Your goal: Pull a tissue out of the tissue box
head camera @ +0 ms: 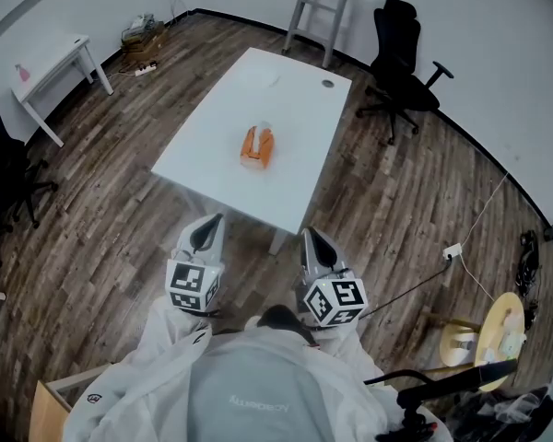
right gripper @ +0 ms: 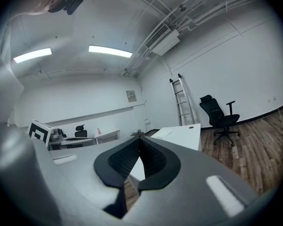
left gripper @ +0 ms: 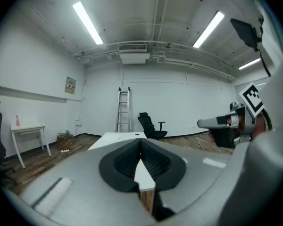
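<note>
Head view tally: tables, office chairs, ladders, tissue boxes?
white tables: 2
black office chairs: 2
ladder: 1
orange tissue box: 1
Total: 6

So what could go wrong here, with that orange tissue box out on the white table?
The orange tissue box stands free mid-table, so a tug might lift or drag it unless one gripper steadies it. The left gripper and right gripper are both shut and short of the white table; they must open before they can pinch.
</note>
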{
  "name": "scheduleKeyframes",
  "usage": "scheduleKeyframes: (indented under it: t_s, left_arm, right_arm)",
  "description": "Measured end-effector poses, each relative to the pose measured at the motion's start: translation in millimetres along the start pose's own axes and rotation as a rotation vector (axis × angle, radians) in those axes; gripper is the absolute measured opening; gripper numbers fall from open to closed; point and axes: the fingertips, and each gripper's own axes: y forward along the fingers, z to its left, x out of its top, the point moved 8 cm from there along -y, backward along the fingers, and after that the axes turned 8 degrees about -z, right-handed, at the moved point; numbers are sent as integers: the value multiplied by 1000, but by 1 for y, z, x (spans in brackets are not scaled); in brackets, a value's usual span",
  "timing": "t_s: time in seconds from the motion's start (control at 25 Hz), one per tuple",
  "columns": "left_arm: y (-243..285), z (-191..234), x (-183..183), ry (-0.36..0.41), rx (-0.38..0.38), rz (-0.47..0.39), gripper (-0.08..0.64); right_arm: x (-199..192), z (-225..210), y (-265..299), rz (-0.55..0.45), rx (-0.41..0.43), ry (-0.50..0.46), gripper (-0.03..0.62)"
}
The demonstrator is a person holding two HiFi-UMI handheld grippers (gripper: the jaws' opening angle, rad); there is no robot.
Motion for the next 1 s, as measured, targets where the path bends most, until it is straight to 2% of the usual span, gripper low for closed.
scheduleKeyframes:
  t_s: [0.36, 1.0]
  left_arm:
    - [11, 7, 1, -7, 33, -2, 0]
    - [85, 23, 2, 0, 75, 34, 0]
  right_arm:
    - [4, -9, 18, 7, 26, 19, 1]
    - [12, -62, 89, 42, 68, 63, 0]
